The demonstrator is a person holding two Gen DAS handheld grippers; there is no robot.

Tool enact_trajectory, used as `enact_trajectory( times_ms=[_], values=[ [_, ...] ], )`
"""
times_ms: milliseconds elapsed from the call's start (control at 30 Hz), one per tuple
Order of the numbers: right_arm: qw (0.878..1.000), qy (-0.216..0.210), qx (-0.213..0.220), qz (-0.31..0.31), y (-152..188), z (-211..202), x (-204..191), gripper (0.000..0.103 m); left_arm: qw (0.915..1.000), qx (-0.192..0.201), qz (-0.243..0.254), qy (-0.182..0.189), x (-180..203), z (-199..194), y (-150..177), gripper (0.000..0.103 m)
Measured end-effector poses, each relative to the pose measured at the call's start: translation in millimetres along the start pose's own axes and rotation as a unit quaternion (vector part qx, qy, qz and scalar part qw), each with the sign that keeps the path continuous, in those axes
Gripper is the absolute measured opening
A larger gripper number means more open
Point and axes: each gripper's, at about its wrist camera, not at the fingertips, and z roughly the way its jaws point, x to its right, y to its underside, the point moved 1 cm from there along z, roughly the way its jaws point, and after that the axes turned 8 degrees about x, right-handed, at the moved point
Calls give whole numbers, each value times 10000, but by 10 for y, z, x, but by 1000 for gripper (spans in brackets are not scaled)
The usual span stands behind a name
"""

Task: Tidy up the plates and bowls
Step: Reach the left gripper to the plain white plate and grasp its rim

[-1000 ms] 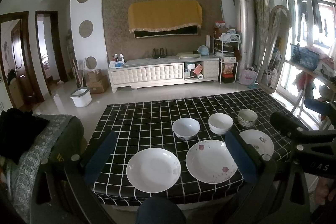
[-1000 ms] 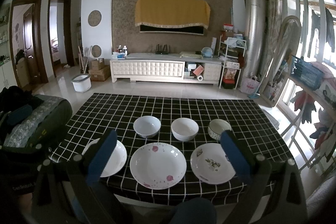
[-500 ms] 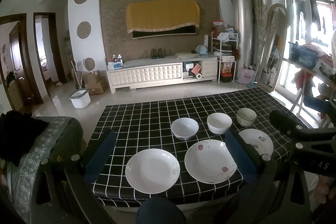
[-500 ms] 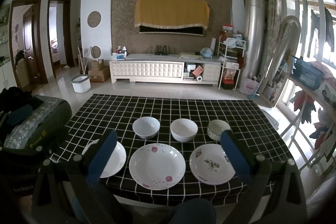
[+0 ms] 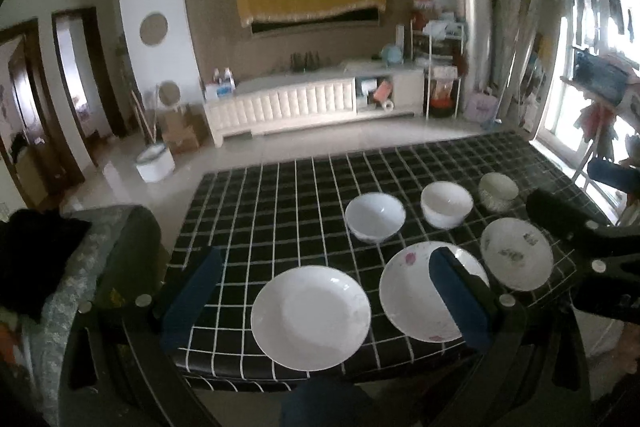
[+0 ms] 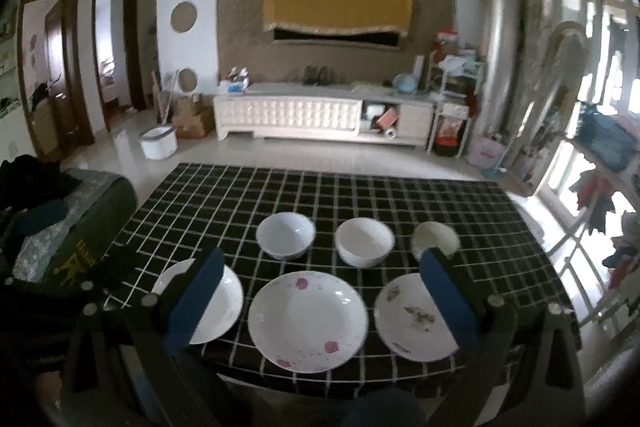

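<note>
A: Table status?

B: Table (image 6: 200, 195) has a black cloth with a white grid. Three plates sit in a row along the near edge, three bowls in a row just behind them. Nothing stacked, nothing touching.

A: Plates?

B: Plain white plate (image 5: 311, 317) sits nearest the near left corner. Pink-flowered plate (image 6: 307, 321) is mid-row at the near edge. Green-sprig plate (image 6: 416, 317) is the smallest of the three, toward the near right corner.

A: Bowls?

B: Left white bowl (image 6: 285, 235) is behind the gap between the plain and pink plates. Middle white bowl (image 6: 364, 241) is behind the gap between the pink and green-sprig plates. Patterned small bowl (image 5: 498, 191) is right end of the row, behind the green-sprig plate. All upright.

A: Grippers?

B: Left gripper (image 5: 326, 279) has its fingers spread wide and holds nothing. It hangs off the near edge with the plain plate framed between the blue pads. Right gripper (image 6: 320, 279) is also spread wide and holding nothing, off the near edge, with the pink-flowered plate centred between its pads. In that view the left pad overlaps the plain plate and the right pad overlaps the green-sprig plate. Can't tell any contact with the plates from either view.
</note>
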Motion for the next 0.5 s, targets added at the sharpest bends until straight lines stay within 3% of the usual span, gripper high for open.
enact_trajectory(
  times_ms=[233, 500],
  values=[
    [9960, -567, -660, -199, 29, 883, -456, 94, 9953, -880, -413, 15, -556, 848, 227, 101],
    [9823, -961, -1509, -565, 430, 1741, -942, 85, 9838, -1624, -693, -302, -1154, 1462, 644, 93]
  ],
)
